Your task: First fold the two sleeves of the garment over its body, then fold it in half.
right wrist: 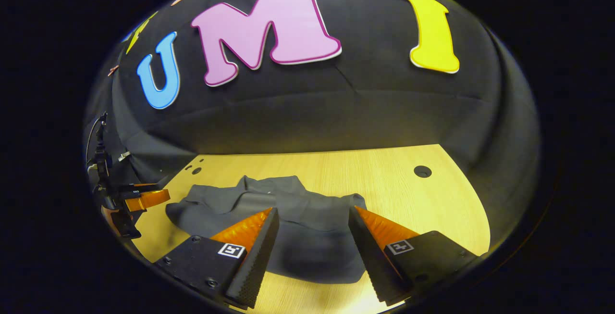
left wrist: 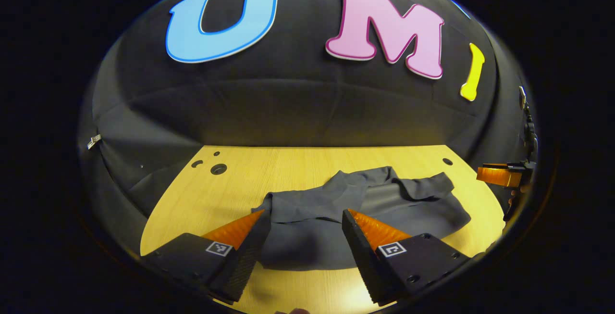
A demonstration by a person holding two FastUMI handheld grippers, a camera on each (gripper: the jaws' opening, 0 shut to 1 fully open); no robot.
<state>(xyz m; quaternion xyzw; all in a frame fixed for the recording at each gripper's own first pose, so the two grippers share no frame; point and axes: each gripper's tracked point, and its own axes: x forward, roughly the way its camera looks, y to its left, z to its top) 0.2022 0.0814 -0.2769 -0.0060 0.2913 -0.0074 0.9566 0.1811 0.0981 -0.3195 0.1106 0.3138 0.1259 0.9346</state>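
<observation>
The garment (left wrist: 336, 218), a dark grey top, lies on the wooden desk (left wrist: 288, 165) just ahead of both tongs, with its near hem under and between their tips. In the left gripper view the left tongs (left wrist: 306, 215) stand apart, holding nothing, above the near part of the cloth; in the right gripper view the right tongs (right wrist: 314, 213) likewise stand apart and empty over the garment (right wrist: 288, 218). Each view also catches the other tongs farther off at its edge, the right ones (left wrist: 499, 174) to the far right of the left tongs, the left ones (right wrist: 144, 200) to the far left of the right tongs. Beyond the tips we see rumpled folds of cloth lying across the body, which we judge to be sleeves already brought over it, so the halving fold seems to be the step in hand, though we cannot be sure both sleeves lie neatly. The next move, we think, calls for each pair of tongs to drop to a near corner of the hem, close on the cloth, and carry it away from us over the far edge. The collar and far edge are bunched and hard to make out, and the near hem is partly hidden behind the fingers.
</observation>
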